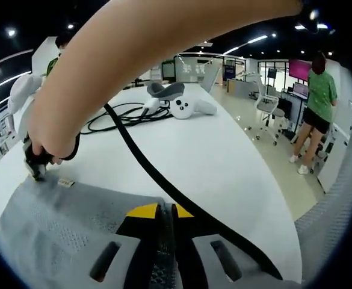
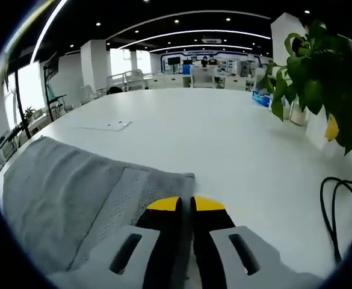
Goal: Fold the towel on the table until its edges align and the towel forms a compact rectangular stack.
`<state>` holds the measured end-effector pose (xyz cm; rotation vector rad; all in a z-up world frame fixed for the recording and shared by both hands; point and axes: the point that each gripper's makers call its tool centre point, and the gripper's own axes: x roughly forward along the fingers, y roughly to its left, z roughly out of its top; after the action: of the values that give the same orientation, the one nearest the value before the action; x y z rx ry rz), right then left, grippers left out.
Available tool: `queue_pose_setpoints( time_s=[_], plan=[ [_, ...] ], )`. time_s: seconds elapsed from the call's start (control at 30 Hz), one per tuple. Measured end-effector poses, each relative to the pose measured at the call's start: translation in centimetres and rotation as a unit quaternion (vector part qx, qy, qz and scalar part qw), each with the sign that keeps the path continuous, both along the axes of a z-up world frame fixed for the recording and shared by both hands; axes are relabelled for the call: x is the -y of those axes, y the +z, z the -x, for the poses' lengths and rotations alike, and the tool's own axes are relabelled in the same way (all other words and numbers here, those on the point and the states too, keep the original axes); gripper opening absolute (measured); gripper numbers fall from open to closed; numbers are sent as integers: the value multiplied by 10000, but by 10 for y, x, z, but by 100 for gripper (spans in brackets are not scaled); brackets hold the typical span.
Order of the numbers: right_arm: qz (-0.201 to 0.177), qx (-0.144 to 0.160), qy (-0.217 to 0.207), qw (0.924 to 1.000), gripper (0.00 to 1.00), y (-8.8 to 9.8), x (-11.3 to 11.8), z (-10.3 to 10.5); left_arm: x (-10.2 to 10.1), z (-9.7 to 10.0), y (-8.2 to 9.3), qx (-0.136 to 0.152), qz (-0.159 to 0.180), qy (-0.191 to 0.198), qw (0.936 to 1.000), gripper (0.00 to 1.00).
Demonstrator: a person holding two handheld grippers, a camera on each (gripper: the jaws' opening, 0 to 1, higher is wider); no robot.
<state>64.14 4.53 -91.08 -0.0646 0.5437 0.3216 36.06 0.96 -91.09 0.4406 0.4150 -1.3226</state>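
Observation:
A grey towel [image 1: 55, 223] lies flat on the white table [image 1: 224, 162]. In the left gripper view my left gripper [image 1: 165, 211], with yellow tips, is shut on the towel's near edge, and grey fabric shows between the jaws. A person's arm crosses that view down to the right gripper [image 1: 36, 170], which sits at the towel's far left corner beside a small label [image 1: 66, 182]. In the right gripper view the towel [image 2: 61, 192] spreads to the left, and my right gripper [image 2: 186, 205] is shut on its corner.
A black cable [image 1: 157, 177] runs from the hand across the table, with coils [image 1: 118, 117] and white controllers [image 1: 185, 107] further back. A person in green [image 1: 320, 90] stands by an office chair [image 1: 269, 105]. A potted plant [image 2: 320, 72] and cable [image 2: 338, 205] stand at the right.

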Motion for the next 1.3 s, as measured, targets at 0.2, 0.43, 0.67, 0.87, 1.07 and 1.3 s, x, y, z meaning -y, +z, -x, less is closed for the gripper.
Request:
queue_pose_setpoints(
  time_s=[0.2,0.43,0.67,0.87,1.07,1.3],
  plan=[
    [265,-24,118,9996,0,0,-4,1,0,0,0,-12,-5,-18,10000,8],
    [-917,-245,-204,9953,0,1,-5,11,-10,3,0,8,-137,230,9996,7],
    [-1619,-311,-203,9861,0,23,-20,19,-15,0,13,-196,-3,296,9994,7],
    [-1941,-227,-235,9804,0,50,-28,24,-23,-2,38,-95,131,317,9994,7],
    [-2357,-151,-157,9716,0,84,-43,33,-33,-2,63,141,248,399,9988,7],
    [-2558,-27,-30,9667,0,123,-55,43,-55,-1,86,488,257,421,9976,7]
  ],
)
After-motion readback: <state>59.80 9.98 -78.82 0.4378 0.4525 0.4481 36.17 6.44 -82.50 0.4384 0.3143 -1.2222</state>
